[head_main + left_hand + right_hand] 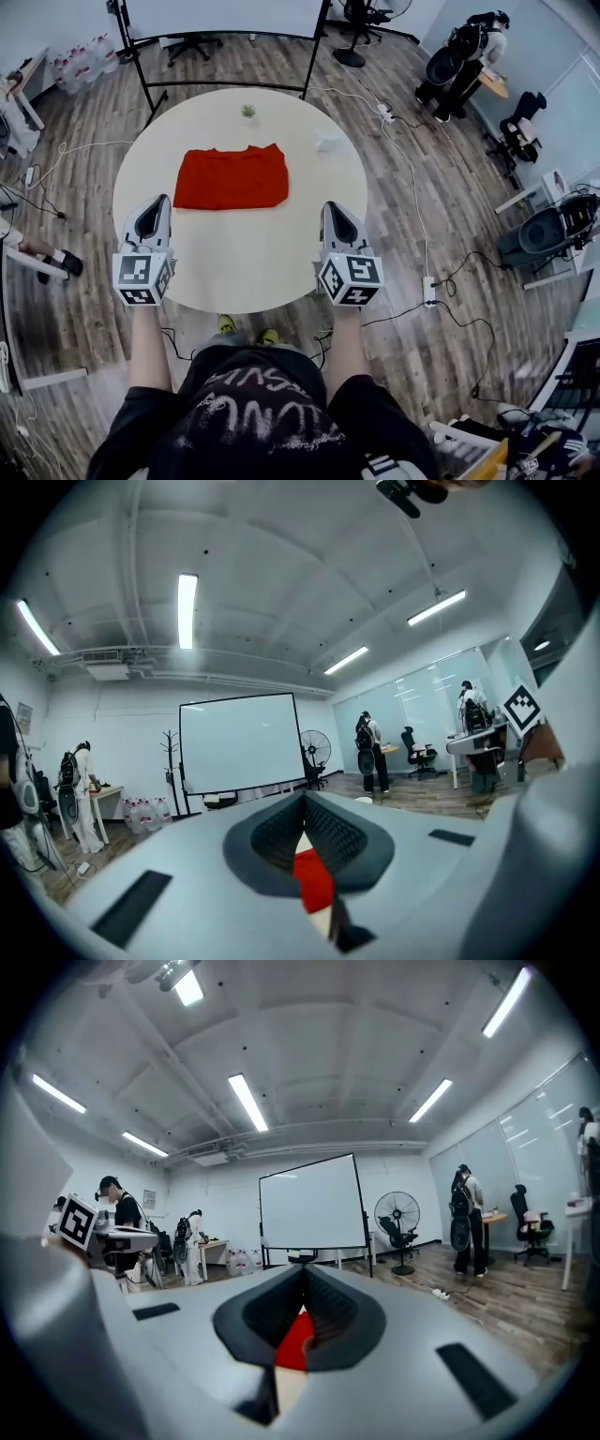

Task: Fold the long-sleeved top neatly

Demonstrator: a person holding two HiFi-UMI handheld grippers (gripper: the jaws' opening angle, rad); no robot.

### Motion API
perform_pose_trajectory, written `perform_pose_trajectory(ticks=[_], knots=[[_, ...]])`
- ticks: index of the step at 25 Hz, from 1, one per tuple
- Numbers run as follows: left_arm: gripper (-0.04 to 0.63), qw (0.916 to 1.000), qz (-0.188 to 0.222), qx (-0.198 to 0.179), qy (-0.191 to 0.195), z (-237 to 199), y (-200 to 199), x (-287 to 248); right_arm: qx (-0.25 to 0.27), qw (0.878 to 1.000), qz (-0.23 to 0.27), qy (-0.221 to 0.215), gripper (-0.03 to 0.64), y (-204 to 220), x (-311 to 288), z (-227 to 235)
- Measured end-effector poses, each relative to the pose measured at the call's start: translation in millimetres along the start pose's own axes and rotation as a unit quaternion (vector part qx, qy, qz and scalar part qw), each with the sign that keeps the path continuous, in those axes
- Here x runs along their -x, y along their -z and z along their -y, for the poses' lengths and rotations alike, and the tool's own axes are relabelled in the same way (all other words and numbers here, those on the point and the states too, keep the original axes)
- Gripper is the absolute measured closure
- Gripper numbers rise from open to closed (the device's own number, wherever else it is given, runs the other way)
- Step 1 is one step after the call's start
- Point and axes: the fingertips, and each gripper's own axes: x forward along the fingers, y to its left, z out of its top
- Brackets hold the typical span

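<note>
Near edge first: left gripper [155, 202] sits over the desk [246, 274] rim at about 8 o'clock and right gripper [334, 208] at about 4 o'clock. Both point level toward 12, one either side of the person, well apart from each other. Both grippers have jaws pressed together with nothing in them. In each gripper view the pads meet, and only a sliver of red shows past them, which is cloth lying ahead on the desk, not pinched. Likely reason for the pose: closed and empty at the near rim, clear of the cloth, reads as hands off the work rather than going in for a grab. Next out is the long-sleeved top [232, 177], red, lying flat just beyond desk centre toward 11–12 o'clock, apart from both grippers. It is a compact rectangle with no sleeve or hem sticking out and the collar dip on the far edge, so the fold looks done or nearly done. Edges are roughly square to the person, probably so both sides could be worked evenly. Further out are a small plant [247, 112] at 12 o'clock by the far rim and a small white item [330, 141] at about 1 o'clock, too washed out to identify. Both are off the cloth and out of the folding area. Beyond the desk stands a whiteboard stand [225, 17] at 12 o'clock on the wood floor.
</note>
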Motion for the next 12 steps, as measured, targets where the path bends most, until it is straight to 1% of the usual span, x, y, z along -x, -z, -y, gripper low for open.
perform_pose_trajectory(ticks=[4,12], knots=[[0.583,1.0000,0.000,-0.001,0.005,3,3,6,0.003,1.000,-0.001,0.001,0.612,-1,9,-6],[0.583,0.9998,0.009,0.006,0.015,-17,0,3,-0.001,1.000,0.008,0.018,0.611,-9,3,-20]])
